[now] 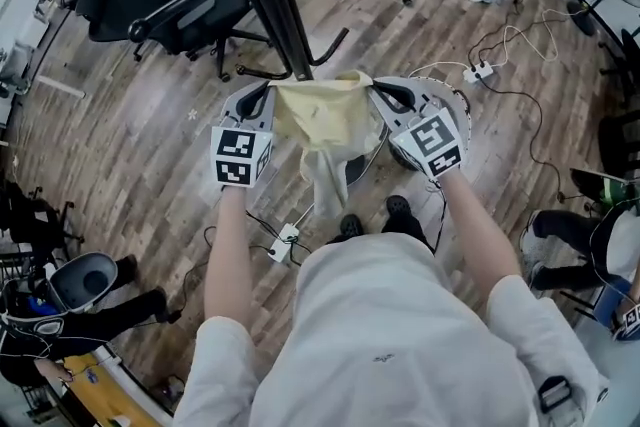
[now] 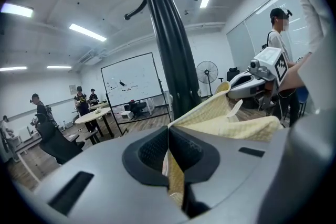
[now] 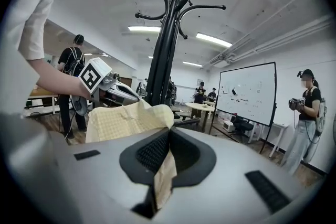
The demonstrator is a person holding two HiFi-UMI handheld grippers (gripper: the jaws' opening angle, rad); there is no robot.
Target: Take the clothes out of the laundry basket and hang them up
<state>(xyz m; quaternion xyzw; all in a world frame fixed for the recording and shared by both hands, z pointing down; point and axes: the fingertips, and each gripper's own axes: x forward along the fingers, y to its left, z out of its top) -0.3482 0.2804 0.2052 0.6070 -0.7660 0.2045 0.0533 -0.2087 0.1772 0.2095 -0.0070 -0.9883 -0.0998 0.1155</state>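
We have both tongs clamped shut on the cloth (image 1: 325,120): left tongs (image 2: 168,139) pinch its left top edge, right tongs (image 3: 168,139) pinch its right top edge. We see the cloth stretched between them in the air, its middle hanging down, just in front of the rack (image 1: 278,5), which both tongs face

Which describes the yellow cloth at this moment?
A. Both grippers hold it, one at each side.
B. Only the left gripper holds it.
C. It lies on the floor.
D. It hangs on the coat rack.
A: the cloth is stretched between the left gripper and the right gripper, and each gripper view shows that gripper shut on an edge of it.
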